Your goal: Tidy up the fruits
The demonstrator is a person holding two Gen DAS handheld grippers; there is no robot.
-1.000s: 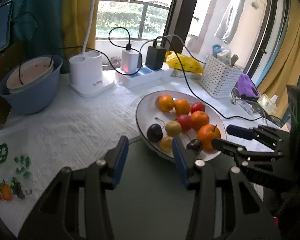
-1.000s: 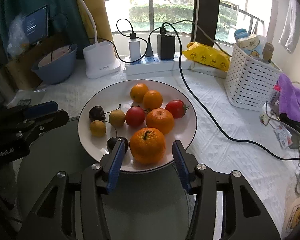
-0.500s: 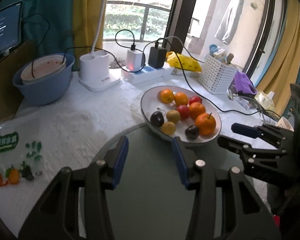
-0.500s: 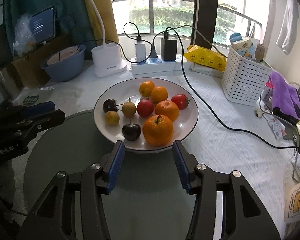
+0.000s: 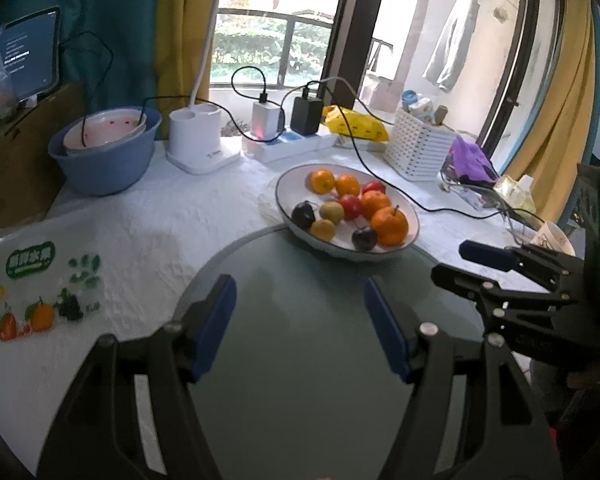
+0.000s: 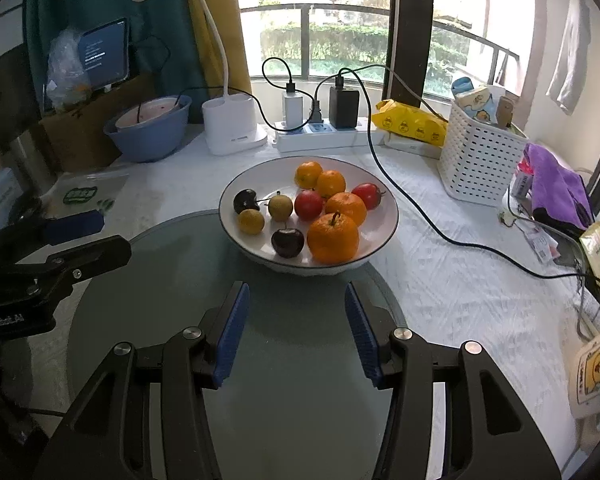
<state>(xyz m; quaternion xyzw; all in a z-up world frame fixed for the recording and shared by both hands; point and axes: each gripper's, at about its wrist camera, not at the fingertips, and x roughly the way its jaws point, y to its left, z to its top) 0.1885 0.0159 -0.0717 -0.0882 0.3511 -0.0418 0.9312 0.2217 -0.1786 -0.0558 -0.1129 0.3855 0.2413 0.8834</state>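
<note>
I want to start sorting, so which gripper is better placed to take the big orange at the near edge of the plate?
Right. The right gripper faces the big orange almost head-on, jaws open and empty. The left gripper, jaws opening and empty, sits off to the side.

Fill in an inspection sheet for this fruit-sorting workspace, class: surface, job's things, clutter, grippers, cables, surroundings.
Surface: white textured cloth with a round grey-green mat in front.
Job's things: white plate partly on the mat, holding oranges, red, yellow and dark fruits.
Clutter: blue basin, white basket, purple cloth, yellow packet, printed bag.
Grippers: left gripper opening, nothing between its jaws; right gripper open, empty. Both hang over the mat.
Cables: black cable running across the cloth beside the plate; power strip with chargers.
Surroundings: window, lamp, tablet.
</note>
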